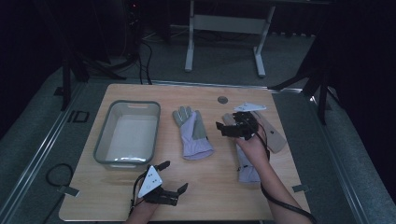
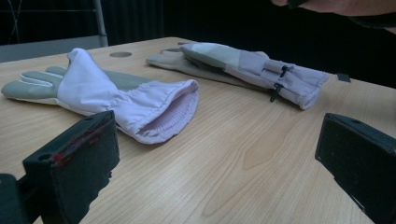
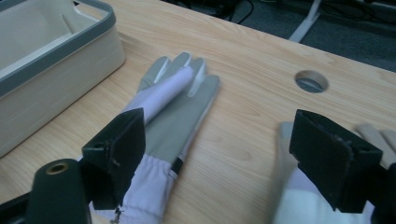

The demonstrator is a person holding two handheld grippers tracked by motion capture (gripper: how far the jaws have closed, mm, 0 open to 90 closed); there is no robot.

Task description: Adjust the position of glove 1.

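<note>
The right gripper (image 1: pixel 232 127) hovers with its jaws spread wide and empty — nothing between them but air. It hangs over the finger end of the right-hand glove (image 1: pixel 246 170), which lies flat on the bench (image 1: pixel 205 196) beneath the person's right hand (image 1: pixel 252 148), cuff toward the near edge. In the right gripper view that glove (image 3: pixel 294 205) shows as a pale blur low between the jaws.

The left gripper (image 1: pixel 173 176) sits low at the near edge of the bench, jaws likewise wide apart and holding nothing. Its own view looks straight at the open cuff of the middle glove (image 2: pixel 116 95), with the other glove (image 2: pixel 252 67) lying farther back.

The middle glove (image 1: pixel 191 133) rests palm-up at the bench's centre, just beside the grey-rimmed plastic tub (image 1: pixel 128 133), fingers pointing away. The tub looks empty, so it is likely where the gloves belong.

Both gloves appear to be soft work gloves — grey palm, lilac fabric back and a gathered cuff. They should be light and limp, likely to sag and fold once lifted, and not fragile or slippery. The gathered cuff seems the best place to pinch: it stands open and offers a thick edge, whereas the flat fingers give the jaws little to bite on against the wood.
</note>
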